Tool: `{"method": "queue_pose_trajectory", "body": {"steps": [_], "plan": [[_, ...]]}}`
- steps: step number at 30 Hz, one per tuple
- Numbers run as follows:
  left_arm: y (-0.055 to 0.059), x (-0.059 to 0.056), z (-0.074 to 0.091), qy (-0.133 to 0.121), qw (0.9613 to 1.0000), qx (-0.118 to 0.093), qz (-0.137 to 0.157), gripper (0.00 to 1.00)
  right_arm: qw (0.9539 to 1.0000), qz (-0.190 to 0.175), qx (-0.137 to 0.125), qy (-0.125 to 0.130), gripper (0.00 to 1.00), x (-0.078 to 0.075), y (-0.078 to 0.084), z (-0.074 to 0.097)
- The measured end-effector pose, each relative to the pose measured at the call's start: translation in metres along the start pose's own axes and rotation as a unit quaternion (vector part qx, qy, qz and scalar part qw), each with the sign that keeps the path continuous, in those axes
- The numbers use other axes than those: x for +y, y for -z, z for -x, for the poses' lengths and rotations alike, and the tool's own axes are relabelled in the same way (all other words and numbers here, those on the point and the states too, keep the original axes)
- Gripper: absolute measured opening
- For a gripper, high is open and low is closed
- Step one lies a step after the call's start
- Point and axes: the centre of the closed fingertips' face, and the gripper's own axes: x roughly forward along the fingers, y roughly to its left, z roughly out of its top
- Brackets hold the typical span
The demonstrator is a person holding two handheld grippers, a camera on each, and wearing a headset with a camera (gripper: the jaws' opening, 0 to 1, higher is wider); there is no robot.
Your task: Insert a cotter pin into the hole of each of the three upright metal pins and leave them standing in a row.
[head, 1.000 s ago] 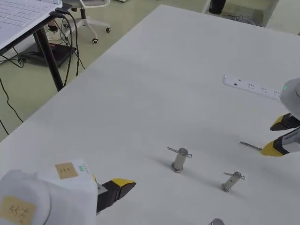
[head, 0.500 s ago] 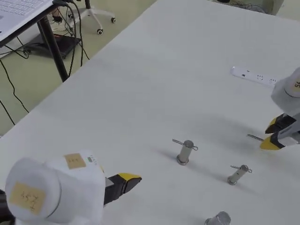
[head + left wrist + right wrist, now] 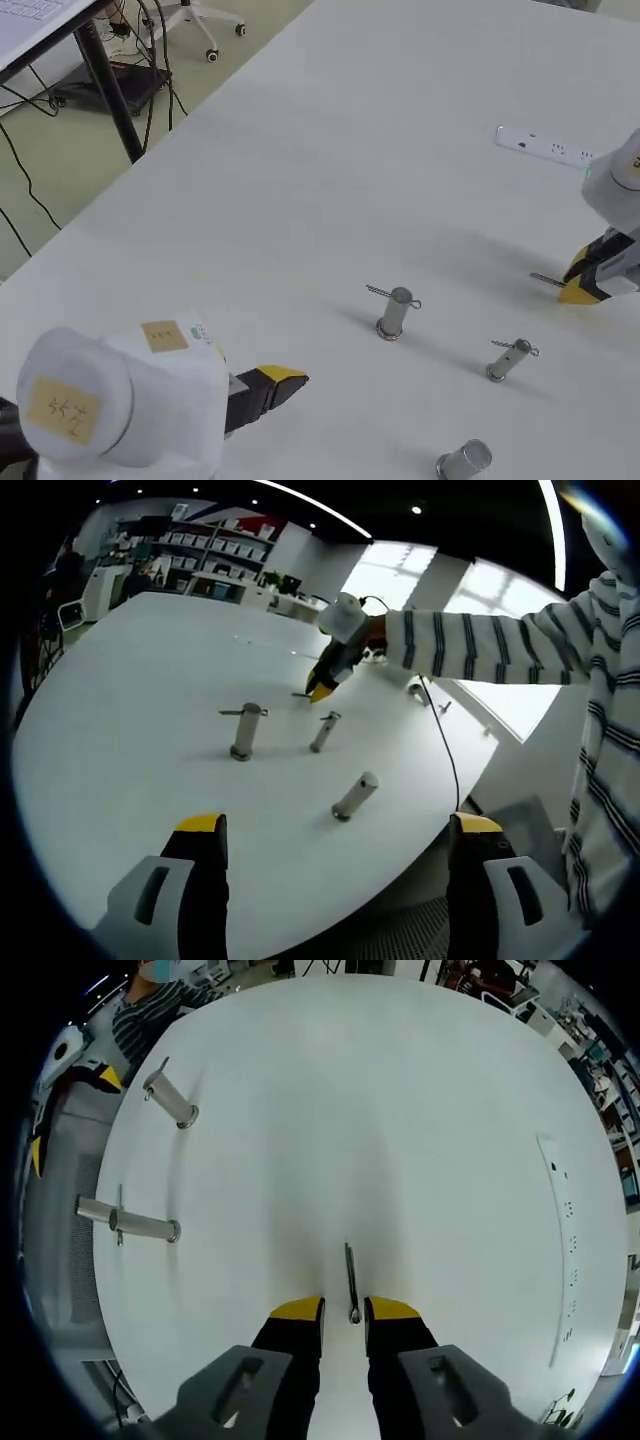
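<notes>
Three metal pins stand on the white table [image 3: 330,150]. The far pin [image 3: 393,312] [image 3: 245,730] [image 3: 170,1102] and the middle pin [image 3: 508,360] [image 3: 323,730] [image 3: 130,1222] each carry a cotter pin through the top. The near pin [image 3: 465,460] [image 3: 355,795] has none. A loose cotter pin [image 3: 546,280] [image 3: 350,1275] lies flat on the table. My right gripper [image 3: 582,281] [image 3: 345,1312] [image 3: 325,675] is low over it, jaws narrowly apart around its looped end. My left gripper [image 3: 272,386] [image 3: 335,830] hovers wide open and empty, short of the pins.
A white power strip [image 3: 540,148] [image 3: 565,1230] lies at the table's far right. Past the left table edge stand a desk with a laptop [image 3: 30,10], cables and a chair base [image 3: 200,20]. A person's striped sleeve [image 3: 470,645] reaches in behind the right gripper.
My right gripper has come down to the loose cotter pin and its jaws have narrowed around the pin's end. The head camera has shifted; the left gripper has barely moved.
</notes>
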Motion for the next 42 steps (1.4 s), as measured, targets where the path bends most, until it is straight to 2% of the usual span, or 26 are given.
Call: {"method": "queue_pose_trajectory", "body": {"steps": [8, 11, 14, 21, 23, 25, 26, 28, 30, 34, 36, 40, 42], "plan": [[-0.003, 0.001, 0.005, -0.007, 0.9999, 0.000, -0.015, 0.90, 1.0000, -0.005, 0.006, 0.001, 0.10, -0.001, 0.000, 0.000], [-0.001, 0.001, 0.007, -0.008, 0.9998, 0.004, -0.018, 0.89, 0.9994, -0.033, 0.007, 0.008, 0.10, -0.002, 0.000, 0.000], [0.000, 0.001, 0.009, -0.011, 0.9998, 0.005, -0.017, 0.89, 0.9992, -0.037, 0.012, 0.011, 0.09, -0.002, -0.001, 0.000], [0.003, 0.004, 0.011, -0.020, 0.9996, 0.009, -0.019, 0.89, 0.9994, 0.008, 0.033, 0.006, 0.06, 0.000, -0.001, -0.002], [0.003, 0.004, 0.012, -0.020, 0.9996, 0.009, -0.019, 0.89, 0.9994, -0.001, 0.034, 0.008, 0.04, -0.002, -0.002, -0.002], [0.002, 0.004, 0.012, -0.021, 0.9995, 0.010, -0.021, 0.89, 0.9991, -0.012, 0.034, 0.023, 0.00, -0.007, -0.001, -0.003], [0.002, 0.004, 0.012, -0.022, 0.9995, 0.009, -0.022, 0.89, 0.9993, -0.003, 0.031, 0.018, 0.00, -0.006, -0.003, -0.004], [0.002, 0.004, 0.013, -0.023, 0.9995, 0.008, -0.021, 0.89, 0.9990, -0.010, 0.036, 0.024, 0.00, -0.004, -0.003, -0.003], [0.001, 0.003, 0.013, -0.023, 0.9995, 0.006, -0.020, 0.88, 0.9990, -0.009, 0.035, 0.025, 0.00, -0.005, -0.002, -0.003], [0.003, 0.002, 0.014, -0.024, 0.9994, 0.008, -0.024, 0.88, 0.9989, -0.032, 0.019, 0.029, 0.00, -0.006, -0.001, -0.003], [0.003, 0.001, 0.014, -0.023, 0.9994, 0.009, -0.025, 0.88, 0.9974, -0.067, 0.003, 0.027, 0.00, -0.006, -0.002, -0.003], [0.002, 0.000, 0.015, -0.019, 0.9993, 0.011, -0.029, 0.88, 0.9972, -0.072, -0.006, 0.019, 0.00, -0.002, -0.002, -0.002], [0.000, 0.001, 0.015, -0.021, 0.9992, 0.008, -0.032, 0.88, 0.9978, -0.056, -0.014, 0.032, 0.00, -0.005, -0.005, 0.001]]}}
